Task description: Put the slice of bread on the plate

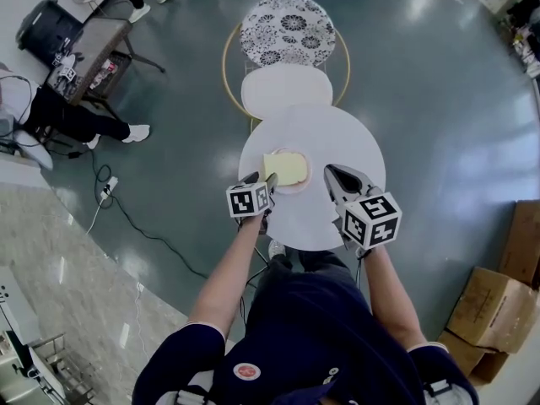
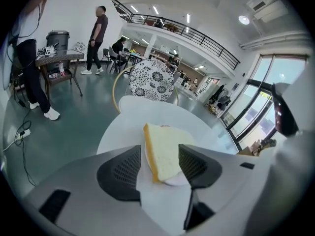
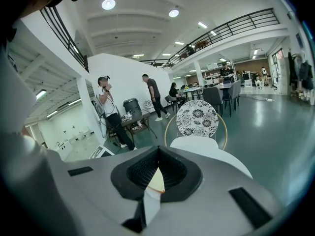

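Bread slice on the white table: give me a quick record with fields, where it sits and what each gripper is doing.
Bread slice: lying on the small plate
Plate: on the round white table
Left gripper: open, fingers either side of the bread, not pressing it
Right gripper: shut, empty, right of the plate

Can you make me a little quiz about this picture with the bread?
1. True or false: the slice of bread lies on the plate.
2. Which gripper has its jaws apart? A: left. B: right.
3. Fill in: beyond the round white table stands a patterned ____.
Key: 1 true. 2 A: the left gripper is open, the right gripper shut. 3 chair.
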### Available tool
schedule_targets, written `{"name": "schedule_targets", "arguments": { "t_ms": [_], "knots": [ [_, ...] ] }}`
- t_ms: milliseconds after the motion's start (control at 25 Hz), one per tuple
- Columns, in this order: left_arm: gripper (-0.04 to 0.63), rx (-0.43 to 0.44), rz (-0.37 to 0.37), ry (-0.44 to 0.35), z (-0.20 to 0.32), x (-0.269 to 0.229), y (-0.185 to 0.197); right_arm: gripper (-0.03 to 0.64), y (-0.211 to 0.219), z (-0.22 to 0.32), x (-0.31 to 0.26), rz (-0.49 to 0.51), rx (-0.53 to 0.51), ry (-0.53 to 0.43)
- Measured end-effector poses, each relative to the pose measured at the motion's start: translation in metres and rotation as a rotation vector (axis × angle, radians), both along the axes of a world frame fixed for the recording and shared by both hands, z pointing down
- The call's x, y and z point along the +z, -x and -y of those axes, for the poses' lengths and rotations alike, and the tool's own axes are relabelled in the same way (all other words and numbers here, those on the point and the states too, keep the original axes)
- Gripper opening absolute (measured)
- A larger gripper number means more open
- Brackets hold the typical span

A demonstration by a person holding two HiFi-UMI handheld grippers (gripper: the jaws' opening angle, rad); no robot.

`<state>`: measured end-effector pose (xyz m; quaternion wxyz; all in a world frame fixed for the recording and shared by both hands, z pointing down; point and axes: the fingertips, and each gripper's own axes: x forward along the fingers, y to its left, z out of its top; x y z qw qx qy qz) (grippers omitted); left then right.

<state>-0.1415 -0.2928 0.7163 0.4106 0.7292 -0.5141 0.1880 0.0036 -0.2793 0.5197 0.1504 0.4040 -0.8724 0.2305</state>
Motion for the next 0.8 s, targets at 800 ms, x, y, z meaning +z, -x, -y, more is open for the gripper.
{"name": "schedule_targets", "arguments": {
  "t_ms": [800],
  "knots": [
    [0.087,0.218,-0.018,-0.411,-0.026,-0.173,-0.029,0.006,0.023,-0.004,-0.029,0.068,-0.003,-0.057]
  ]
}}
